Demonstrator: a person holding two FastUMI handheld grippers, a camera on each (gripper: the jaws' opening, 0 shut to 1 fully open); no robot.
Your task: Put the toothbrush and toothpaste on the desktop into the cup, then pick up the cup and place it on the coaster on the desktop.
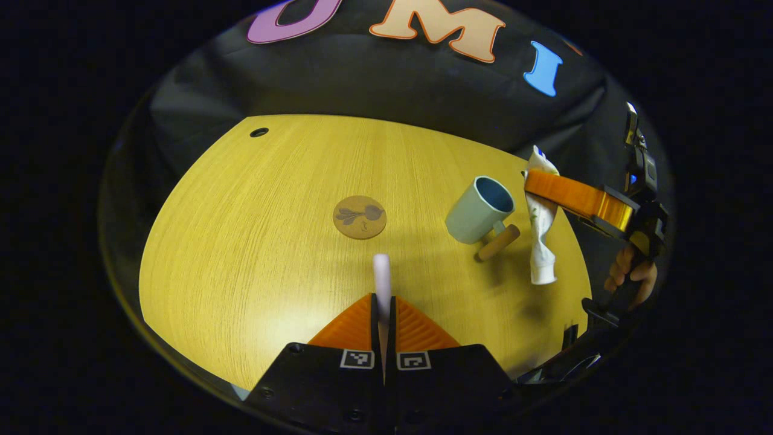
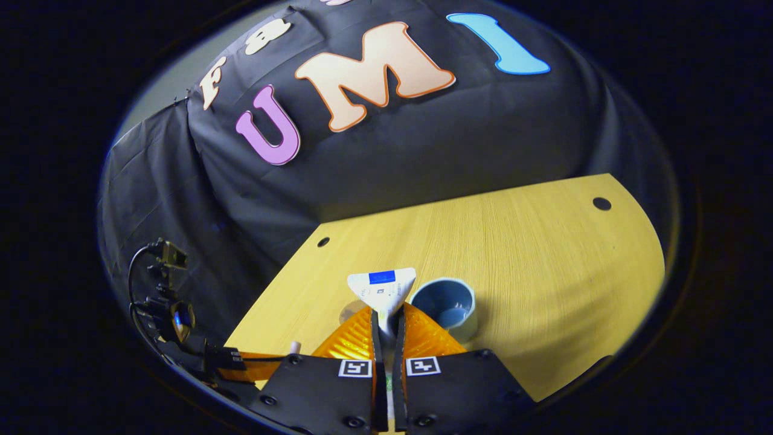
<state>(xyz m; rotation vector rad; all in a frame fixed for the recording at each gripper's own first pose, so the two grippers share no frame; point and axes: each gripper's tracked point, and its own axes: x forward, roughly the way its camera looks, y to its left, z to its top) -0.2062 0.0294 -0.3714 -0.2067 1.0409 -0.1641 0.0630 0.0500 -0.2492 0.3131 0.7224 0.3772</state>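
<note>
A pale blue cup (image 1: 480,208) with a wooden handle (image 1: 498,241) stands at the right of the desk. My left gripper (image 1: 383,299) is shut on the white toothbrush (image 1: 381,272), which sticks out forward above the desk, well short of the cup. Just right of the cup, my right gripper (image 1: 534,181) holds the white toothpaste tube (image 1: 540,235) above the desk, cap end down. In the right gripper view the tube (image 2: 383,290) is pinched in my right gripper (image 2: 386,314), and the cup (image 2: 447,305) sits just to its right, mouth open. The round brown coaster (image 1: 359,217) lies mid-desk, bare.
The wooden desk (image 1: 241,241) has a curved front edge and a small dark hole (image 1: 259,132) at the far left. A hand (image 1: 631,275) holds the right gripper at the desk's right edge. My left gripper (image 2: 241,362) shows at the lower left of the right gripper view.
</note>
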